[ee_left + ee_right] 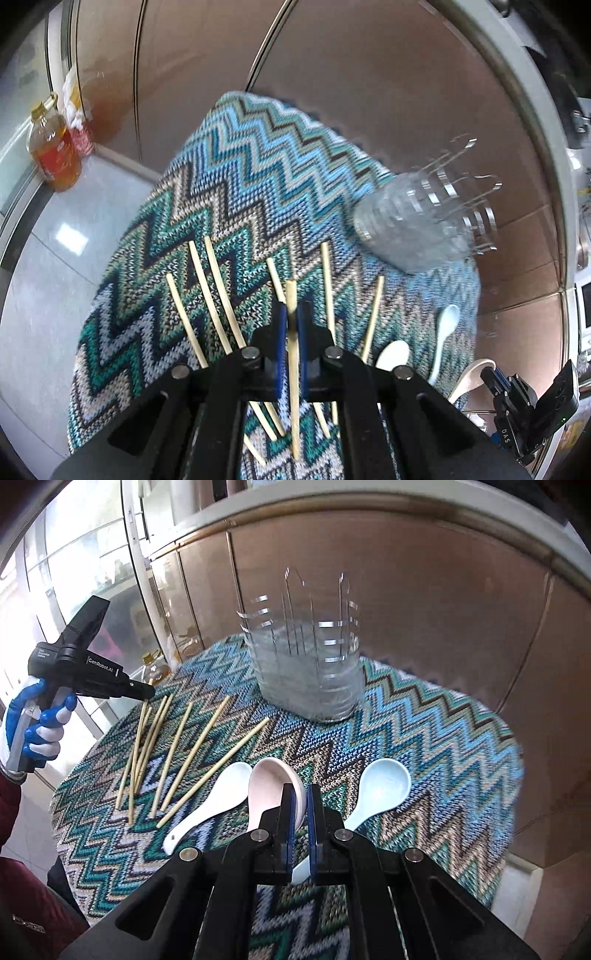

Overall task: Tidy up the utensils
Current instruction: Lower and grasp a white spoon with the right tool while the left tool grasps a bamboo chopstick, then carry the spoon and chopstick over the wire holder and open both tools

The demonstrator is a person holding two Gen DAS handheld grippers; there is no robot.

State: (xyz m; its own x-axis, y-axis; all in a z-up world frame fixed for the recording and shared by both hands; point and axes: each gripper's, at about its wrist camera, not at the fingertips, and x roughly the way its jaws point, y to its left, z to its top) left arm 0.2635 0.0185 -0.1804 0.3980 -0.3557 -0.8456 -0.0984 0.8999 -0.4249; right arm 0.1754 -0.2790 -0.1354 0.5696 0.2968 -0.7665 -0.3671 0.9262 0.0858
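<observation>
Left wrist view: left hand-held gripper clamped on one chopstick, raised above other chopsticks lying on the zigzag cloth covering the surface; clear holder off to the right.

Right wrist view: right hand-held gripper closed on a pinkish spoon, between a white spoon and a pale blue spoon; clear holder upright beyond.
</observation>
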